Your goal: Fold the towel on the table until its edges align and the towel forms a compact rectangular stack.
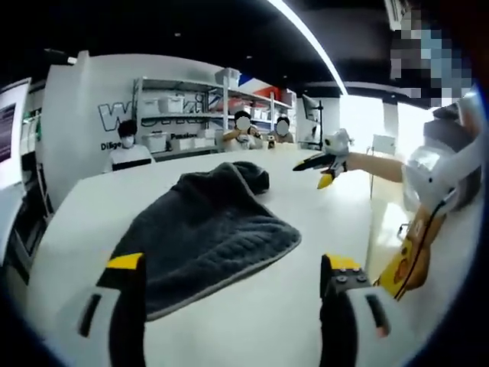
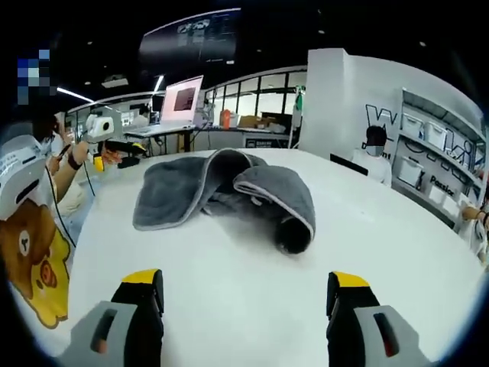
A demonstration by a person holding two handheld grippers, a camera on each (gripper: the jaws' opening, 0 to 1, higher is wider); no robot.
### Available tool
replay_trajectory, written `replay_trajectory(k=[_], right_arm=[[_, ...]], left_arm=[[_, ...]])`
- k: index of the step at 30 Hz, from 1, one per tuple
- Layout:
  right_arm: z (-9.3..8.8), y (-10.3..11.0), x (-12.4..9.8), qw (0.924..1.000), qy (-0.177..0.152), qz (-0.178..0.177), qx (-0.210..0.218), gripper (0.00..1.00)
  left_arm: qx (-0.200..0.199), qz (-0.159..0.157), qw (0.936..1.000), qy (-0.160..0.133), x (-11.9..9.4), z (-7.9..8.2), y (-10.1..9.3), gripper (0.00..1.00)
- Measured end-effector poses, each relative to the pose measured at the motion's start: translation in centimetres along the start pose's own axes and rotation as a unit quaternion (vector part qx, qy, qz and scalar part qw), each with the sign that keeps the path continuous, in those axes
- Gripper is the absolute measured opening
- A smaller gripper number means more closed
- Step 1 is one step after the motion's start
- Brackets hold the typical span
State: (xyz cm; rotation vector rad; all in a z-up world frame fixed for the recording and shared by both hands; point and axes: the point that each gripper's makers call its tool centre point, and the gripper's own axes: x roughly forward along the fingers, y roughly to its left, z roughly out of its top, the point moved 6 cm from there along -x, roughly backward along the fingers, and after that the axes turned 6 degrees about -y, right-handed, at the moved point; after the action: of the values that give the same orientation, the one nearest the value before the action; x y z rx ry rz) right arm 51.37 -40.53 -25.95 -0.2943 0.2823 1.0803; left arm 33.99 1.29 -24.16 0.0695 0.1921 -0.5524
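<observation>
A dark grey towel (image 1: 206, 229) lies rumpled on the white table (image 1: 252, 321), with one end bunched up at its far side. My left gripper (image 1: 233, 262) stands open just in front of the towel's near edge, its jaws wide apart and holding nothing. The right gripper (image 1: 325, 164) shows beyond the towel, held in a hand. In the right gripper view the towel (image 2: 221, 191) is partly folded over itself, one flap curled at the right. My right gripper (image 2: 246, 277) is open over the bare table (image 2: 229, 321), short of the towel. The left gripper (image 2: 114, 147) shows at the far left.
Several people (image 1: 128, 149) sit along the table's far side, before shelves (image 1: 183, 115) of boxes. A person in a bear-print top (image 2: 30, 260) stands at the table's edge. A lit screen (image 2: 182, 99) stands on a desk behind. Bare tabletop surrounds the towel.
</observation>
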Motion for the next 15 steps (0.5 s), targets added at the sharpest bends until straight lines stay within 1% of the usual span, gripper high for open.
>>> replay_trajectory(k=[4, 6, 8, 13, 15], right_arm=[[1.0, -0.4, 1.6, 0.9995, -0.024, 0.014, -0.013, 0.75], [1.4, -0.2, 2.3, 0.9993, -0.025, 0.022, -0.017, 0.7], [1.7, 0.3, 3.4, 0.9986, -0.027, 0.039, -0.022, 0.65], [2.2, 1.2, 5.5, 0.9972, -0.028, 0.061, -0.033, 0.53], [2.5, 1.6, 6.5, 0.9964, -0.029, 0.069, -0.04, 0.5]], left_arm=[[0.001, 0.0, 1.0, 0.002, -0.2, -0.1, 0.2, 0.99], [-0.001, 0.001, 1.0, -0.002, -0.2, 0.0, 0.3, 0.99], [0.001, 0.001, 1.0, -0.003, -0.2, 0.1, 0.3, 0.99], [0.002, -0.003, 1.0, -0.003, -0.1, 0.1, 0.0, 0.99], [0.002, -0.005, 1.0, -0.003, 0.0, 0.1, -0.2, 0.99]])
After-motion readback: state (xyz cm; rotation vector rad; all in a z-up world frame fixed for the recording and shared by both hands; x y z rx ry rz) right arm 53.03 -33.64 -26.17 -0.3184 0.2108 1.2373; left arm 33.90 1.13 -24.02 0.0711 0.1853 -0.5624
